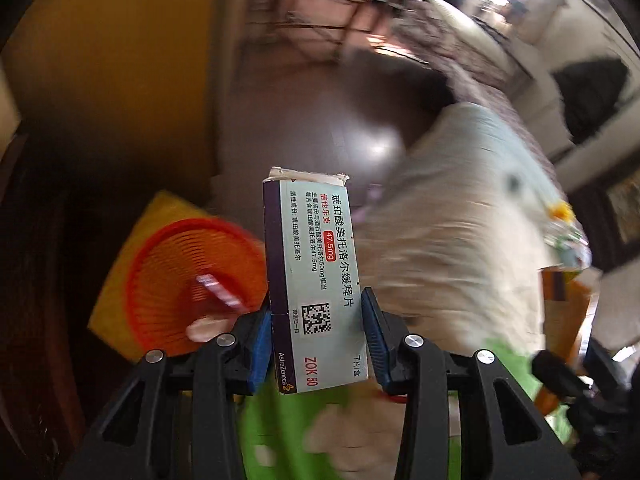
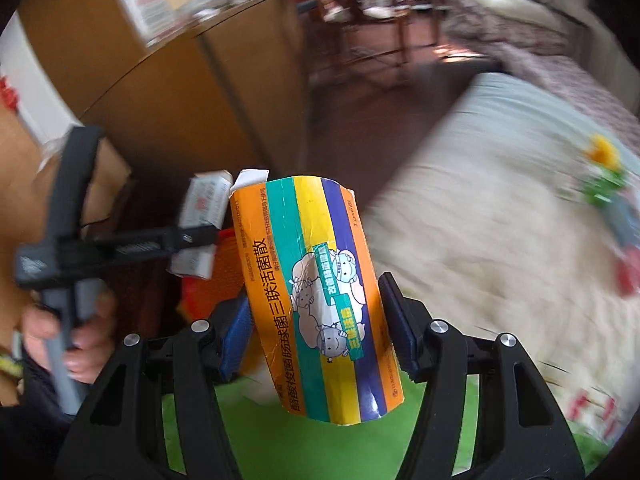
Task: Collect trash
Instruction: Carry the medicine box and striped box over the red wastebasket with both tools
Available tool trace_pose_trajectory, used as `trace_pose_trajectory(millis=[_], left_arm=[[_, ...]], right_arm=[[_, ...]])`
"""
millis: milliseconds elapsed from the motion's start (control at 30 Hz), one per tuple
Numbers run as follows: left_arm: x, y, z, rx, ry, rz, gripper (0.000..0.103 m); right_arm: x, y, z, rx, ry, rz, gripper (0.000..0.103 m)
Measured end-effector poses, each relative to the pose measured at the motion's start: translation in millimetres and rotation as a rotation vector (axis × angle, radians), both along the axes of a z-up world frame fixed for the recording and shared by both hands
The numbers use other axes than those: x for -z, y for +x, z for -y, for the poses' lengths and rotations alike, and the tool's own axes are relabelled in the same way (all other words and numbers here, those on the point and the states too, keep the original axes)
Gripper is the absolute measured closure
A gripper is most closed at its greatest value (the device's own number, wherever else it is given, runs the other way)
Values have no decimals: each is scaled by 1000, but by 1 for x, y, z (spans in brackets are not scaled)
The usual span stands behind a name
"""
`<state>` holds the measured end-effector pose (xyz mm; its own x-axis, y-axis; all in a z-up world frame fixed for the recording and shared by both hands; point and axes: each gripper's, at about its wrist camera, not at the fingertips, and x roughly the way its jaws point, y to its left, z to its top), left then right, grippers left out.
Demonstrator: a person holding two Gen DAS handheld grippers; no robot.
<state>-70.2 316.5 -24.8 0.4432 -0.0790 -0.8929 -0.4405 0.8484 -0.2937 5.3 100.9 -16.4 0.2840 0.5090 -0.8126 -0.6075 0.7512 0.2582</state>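
Observation:
My left gripper [image 1: 316, 304] is shut on a pale blue medicine box [image 1: 316, 280] with a purple side and a torn top, held upright. To its lower left is an orange mesh basket [image 1: 172, 280] with a pink and white wrapper [image 1: 220, 290] in it. My right gripper [image 2: 316, 292] is shut on an orange, teal, yellow and purple striped medicine box [image 2: 320, 300]. In the right wrist view a hand [image 2: 80, 336] holds the left gripper [image 2: 196, 240] with its pale box [image 2: 204, 216] at the left, over the orange basket [image 2: 228, 272].
A bed with a cream blanket [image 1: 460, 248] fills the right side, with a green cover [image 2: 280, 440] along the near edge. A yellow-brown cabinet [image 2: 180, 92] stands at the left, and wooden chairs [image 2: 360, 20] on a dark floor lie beyond. A yellow pad [image 1: 120, 272] lies under the basket.

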Motion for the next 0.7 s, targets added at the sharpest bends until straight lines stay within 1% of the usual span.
trace_pose_trajectory(millis=[67,100,167,200,267,300,433,533,600,667,700], left_arm=[[15,-11,-23,-46,-9,-31,62],[25,-18,-37,-76,-7,-53,62],[37,-25,-52,-109,10,-83,62],[45,-29,-61,-130,12,-100,62],[57,-34,-76,-161,-13,-122,62],[65,-37,-84,-182,-22,-137,62],[80,-43,-102,-216,-39,-161,62],[89,-48,-110,-232,-41,-180,62],[94,-50,-116,-247,-45,-191,61],[100,-50,-117,-257,-49,-201,59],[103,-51,-118,-263,-54,-204,52]], right_arm=[[8,-1,-37,-56,-19,-20,44],[10,-1,-48,-71,-31,-21,44],[24,-1,-79,-117,-68,-37,44],[28,0,-87,-127,-76,-47,44],[43,2,-113,-161,-100,-88,44],[48,2,-119,-169,-107,-99,44],[77,0,-149,-204,-134,-156,44],[93,6,-165,-205,-118,-217,42],[101,11,-173,-203,-98,-250,40],[104,14,-175,-199,-88,-256,39],[108,14,-179,-196,-86,-262,37]])
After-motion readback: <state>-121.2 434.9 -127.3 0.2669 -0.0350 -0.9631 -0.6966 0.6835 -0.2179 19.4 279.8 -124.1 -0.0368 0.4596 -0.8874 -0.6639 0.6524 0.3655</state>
